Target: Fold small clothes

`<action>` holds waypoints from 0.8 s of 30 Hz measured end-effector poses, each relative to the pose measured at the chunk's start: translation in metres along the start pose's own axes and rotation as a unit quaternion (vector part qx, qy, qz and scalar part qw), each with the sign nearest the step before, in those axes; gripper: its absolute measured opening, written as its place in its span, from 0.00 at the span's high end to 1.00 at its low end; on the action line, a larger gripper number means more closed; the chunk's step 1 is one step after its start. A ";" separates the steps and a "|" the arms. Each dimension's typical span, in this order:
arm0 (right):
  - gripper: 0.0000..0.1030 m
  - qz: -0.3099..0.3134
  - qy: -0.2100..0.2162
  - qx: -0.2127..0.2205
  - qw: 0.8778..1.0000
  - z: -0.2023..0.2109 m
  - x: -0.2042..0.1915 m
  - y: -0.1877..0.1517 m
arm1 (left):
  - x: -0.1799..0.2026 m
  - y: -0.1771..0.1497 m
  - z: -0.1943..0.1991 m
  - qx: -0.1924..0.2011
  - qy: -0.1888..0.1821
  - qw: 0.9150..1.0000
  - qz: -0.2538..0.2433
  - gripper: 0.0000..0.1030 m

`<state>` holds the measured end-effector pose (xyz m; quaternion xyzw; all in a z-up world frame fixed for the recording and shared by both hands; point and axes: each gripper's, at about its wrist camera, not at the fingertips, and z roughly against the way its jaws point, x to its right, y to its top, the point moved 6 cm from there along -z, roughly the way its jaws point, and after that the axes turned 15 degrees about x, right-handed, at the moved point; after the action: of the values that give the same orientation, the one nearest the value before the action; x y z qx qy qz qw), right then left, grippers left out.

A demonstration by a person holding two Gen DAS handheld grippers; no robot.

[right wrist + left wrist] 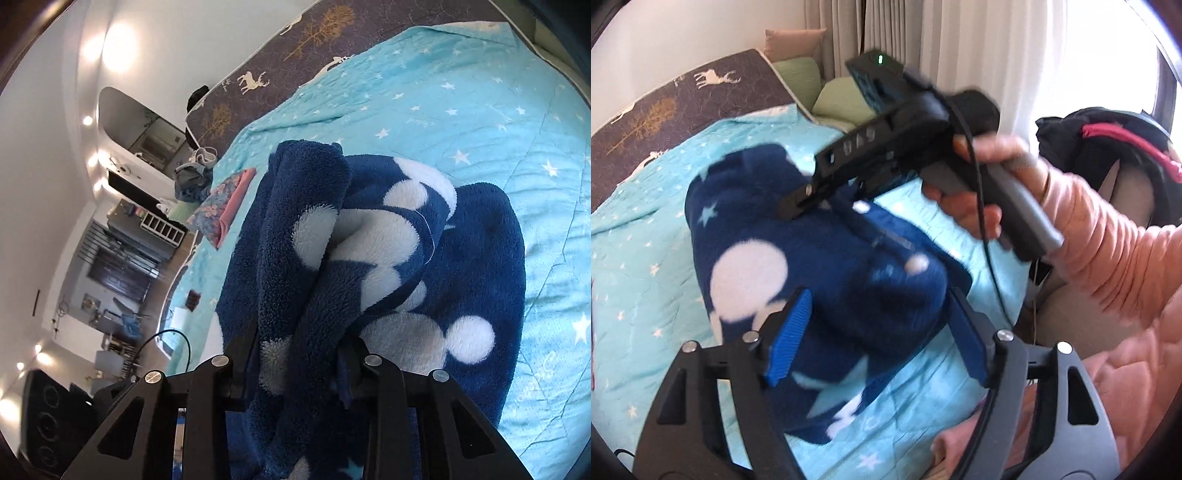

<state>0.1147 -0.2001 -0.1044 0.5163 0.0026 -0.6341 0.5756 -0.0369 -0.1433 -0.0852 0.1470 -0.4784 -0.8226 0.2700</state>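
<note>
A navy fleece garment (827, 266) with white circles and stars lies bunched on the light-blue star quilt (635, 258). My left gripper (877, 332) is open, its blue pads either side of the garment's near edge, just above it. My right gripper (798, 201), seen in the left wrist view, is held by a hand in a pink sleeve and pinches the garment's far edge. In the right wrist view the right gripper (301, 354) is shut on a thick fold of the garment (369, 236), which is lifted and drapes over the rest.
A dark deer-print mat (665, 110) and green pillows (798, 79) lie at the bed's far side by the curtains. A folded floral and pink cloth (225, 203) and a pile of grey clothes (190, 181) sit at the quilt's edge. A black bag (1100, 147) is at right.
</note>
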 end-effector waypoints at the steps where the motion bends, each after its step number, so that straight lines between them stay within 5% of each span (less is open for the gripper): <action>1: 0.68 -0.001 0.000 -0.001 1.000 -0.001 0.001 0.001 | -0.001 -0.003 -0.003 -0.007 0.002 1.000 0.003 0.28; 2: 0.68 -0.002 0.000 -0.002 1.000 -0.002 0.002 0.002 | -0.002 -0.005 -0.008 -0.012 0.006 1.000 0.004 0.34; 5: 0.68 0.005 -0.006 0.001 1.000 0.003 0.003 0.000 | -0.006 -0.003 -0.019 -0.015 0.002 1.000 0.022 0.74; 6: 0.69 0.007 -0.009 0.004 1.000 0.007 0.004 -0.002 | -0.007 0.001 -0.019 -0.010 -0.008 0.999 0.039 0.77; 17: 0.72 0.085 -0.044 0.087 0.992 0.084 0.005 0.026 | 0.044 0.057 -0.040 0.042 -0.109 0.993 0.000 0.79; 21: 0.68 0.062 -0.075 0.083 0.992 0.092 0.050 0.015 | 0.057 0.042 -0.082 -0.005 -0.139 0.990 0.010 0.79; 24: 0.60 -0.041 -0.090 0.055 0.994 0.077 0.106 -0.010 | 0.061 0.021 -0.106 -0.047 -0.146 0.988 0.020 0.79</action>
<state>0.0784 -0.3194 -0.1437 0.4874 -0.0631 -0.7005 0.5174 -0.0270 -0.2622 -0.1185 0.0033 -0.4765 -0.8511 0.2204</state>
